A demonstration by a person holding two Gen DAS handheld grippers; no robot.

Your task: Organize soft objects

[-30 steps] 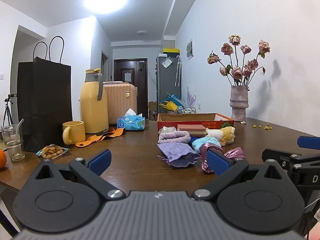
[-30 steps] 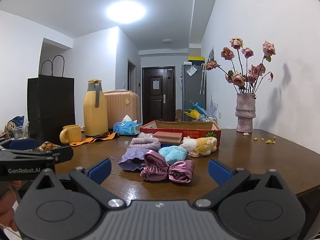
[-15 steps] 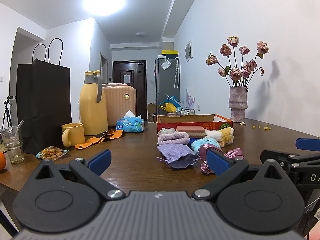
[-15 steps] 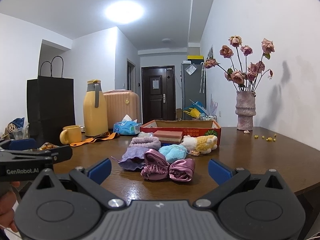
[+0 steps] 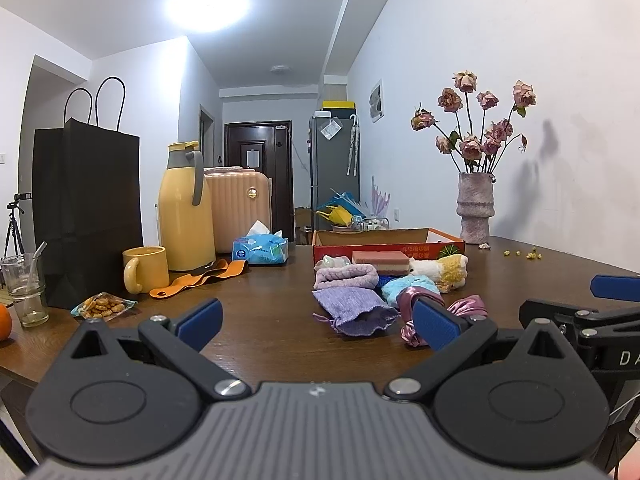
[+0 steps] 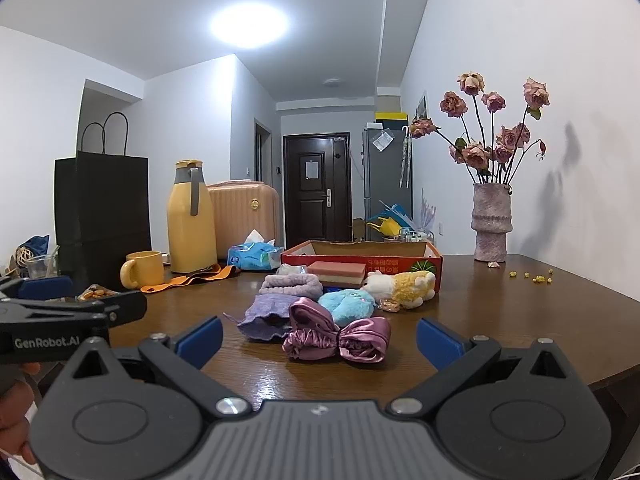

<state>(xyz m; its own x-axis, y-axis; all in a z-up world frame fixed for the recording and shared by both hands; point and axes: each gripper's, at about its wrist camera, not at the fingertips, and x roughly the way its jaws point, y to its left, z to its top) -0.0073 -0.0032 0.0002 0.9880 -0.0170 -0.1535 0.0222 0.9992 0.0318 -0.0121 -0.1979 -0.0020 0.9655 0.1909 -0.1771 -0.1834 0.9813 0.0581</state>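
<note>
Soft things lie in a cluster on the brown table in front of a red cardboard box (image 6: 400,262) (image 5: 400,245): a purple pouch (image 5: 352,310) (image 6: 266,316), a lilac rolled towel (image 5: 346,275) (image 6: 290,284), a pink sponge (image 5: 380,261) (image 6: 336,271), a blue plush (image 6: 348,306) (image 5: 400,290), a yellow-white plush (image 6: 406,286) (image 5: 448,270) and a pink satin bow scrunchie (image 6: 340,338) (image 5: 466,308). My left gripper (image 5: 316,322) is open and empty, short of the pouch. My right gripper (image 6: 320,336) is open and empty, the scrunchie just beyond it.
At the left stand a black paper bag (image 5: 86,216), a yellow thermos (image 5: 184,212), a yellow mug (image 5: 146,268), a glass (image 5: 24,288), a snack packet (image 5: 102,306), an orange strap (image 5: 200,280) and a tissue pack (image 5: 260,250). A flower vase (image 6: 490,228) stands at the back right.
Both views have shifted slightly; the objects sit a little lower in the frames. Both grippers stay open and empty, and nothing on the table has moved.
</note>
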